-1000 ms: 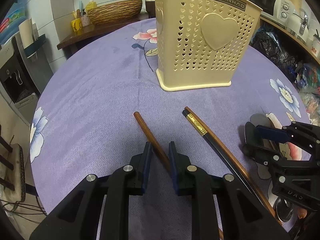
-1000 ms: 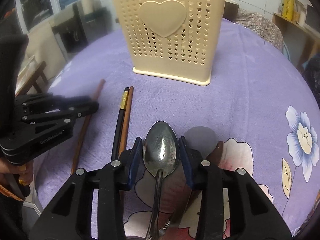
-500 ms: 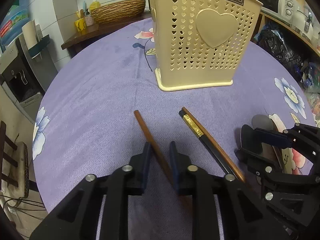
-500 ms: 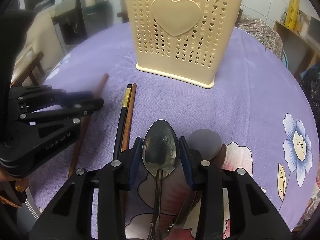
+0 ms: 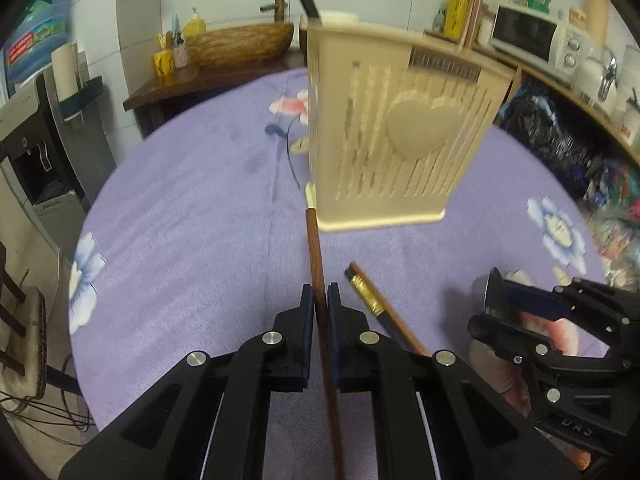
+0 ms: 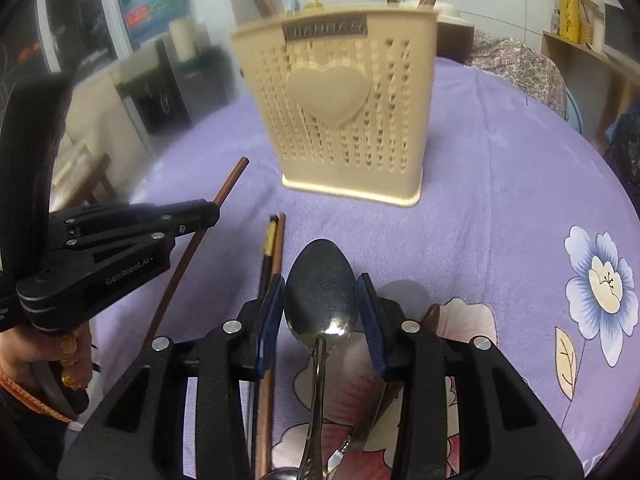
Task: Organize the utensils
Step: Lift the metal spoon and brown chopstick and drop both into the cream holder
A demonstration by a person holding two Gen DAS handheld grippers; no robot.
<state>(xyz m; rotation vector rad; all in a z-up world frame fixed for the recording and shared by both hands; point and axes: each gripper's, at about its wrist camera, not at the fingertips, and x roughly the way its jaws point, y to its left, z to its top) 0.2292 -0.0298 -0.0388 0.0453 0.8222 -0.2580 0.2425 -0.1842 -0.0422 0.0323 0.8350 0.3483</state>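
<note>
While lifted: my left tool (image 5: 320, 304) pinches a brown chopstick (image 5: 316, 256).
Right tool (image 6: 322, 300): clamps a spoon (image 6: 320, 284).
Ahead: utensil basket (image 6: 340, 120) on the purple surface (image 6: 500, 216).

Cream heart-perforated basket (image 5: 400, 140) on a lilac tablecloth (image 5: 192, 240) (flower-printed).

Purple floral tablecloth (image 5: 192, 240) covers the round table. Behind it, a dark wooden side table (image 5: 208, 84) carries a woven basket (image 5: 240, 42), yellow mug (image 5: 163, 63) and soap bottle (image 5: 195, 24). White microwave (image 5: 532, 40) on right shelf. Water dispenser (image 5: 36, 140) at left.
</note>
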